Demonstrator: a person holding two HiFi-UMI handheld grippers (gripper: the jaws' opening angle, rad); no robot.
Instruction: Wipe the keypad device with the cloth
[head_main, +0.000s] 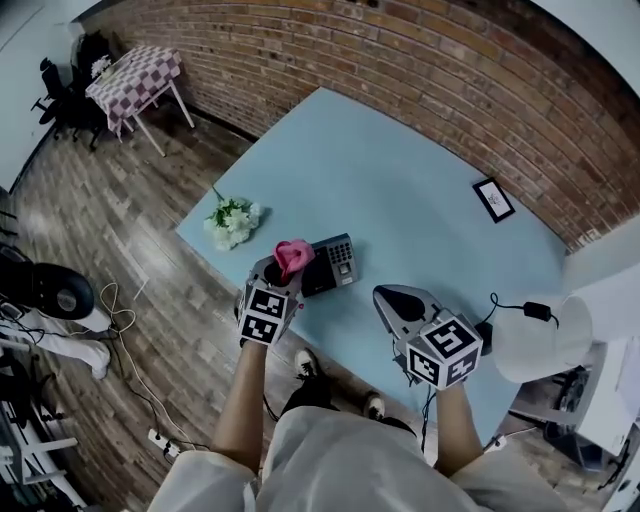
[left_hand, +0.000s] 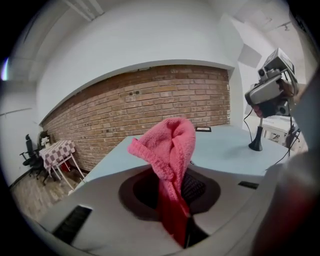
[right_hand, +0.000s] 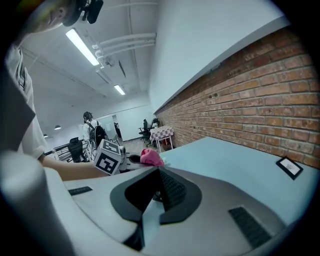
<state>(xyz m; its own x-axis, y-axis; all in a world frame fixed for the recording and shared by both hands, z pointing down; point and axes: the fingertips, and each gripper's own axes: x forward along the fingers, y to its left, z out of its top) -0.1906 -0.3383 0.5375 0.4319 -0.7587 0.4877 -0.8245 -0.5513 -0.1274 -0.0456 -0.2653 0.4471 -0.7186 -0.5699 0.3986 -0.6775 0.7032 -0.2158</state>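
Head view: looking steeply down on a pale blue worktop (head_main: 400, 190) set against a brick wall (head_main: 400, 60). Near the front edge, a dark keypad device (head_main: 335, 264), lying flat. At its left end, the left claw (head_main: 283, 272), clamped on a pink cloth (head_main: 294, 254) bunched up above the tips; impossible to tell whether touching the device. To the right and nearer the front edge, the right claw (head_main: 392, 300), tips together, gripping nothing, apart from the device. Left of the device, by the worktop's corner, a bunch of white flowers (head_main: 232, 220). Far back by the wall, a small framed picture (head_main: 493, 199). On the wood floor beyond, a checked table (head_main: 135, 78).

Left gripper view: left claw (left_hand: 176, 220) closed tight on the cloth (left_hand: 170, 145), with the pink folds standing up out of the pinch and leaning left. Behind, the worktop (left_hand: 225, 145), the brick wall (left_hand: 150, 105) and the framed picture (left_hand: 202, 129).

Right gripper view: right claw (right_hand: 160, 192) closed on itself, with nothing between the ribbed pads. Beyond it to the left, the left claw (right_hand: 135, 159) with its marker cube (right_hand: 108, 160) and the cloth (right_hand: 150, 157) poking up. Worktop (right_hand: 235, 160) running along the brick wall (right_hand: 260, 95), with the framed picture (right_hand: 290, 167) at the right. Far off on the left, a standing person (right_hand: 90, 127)
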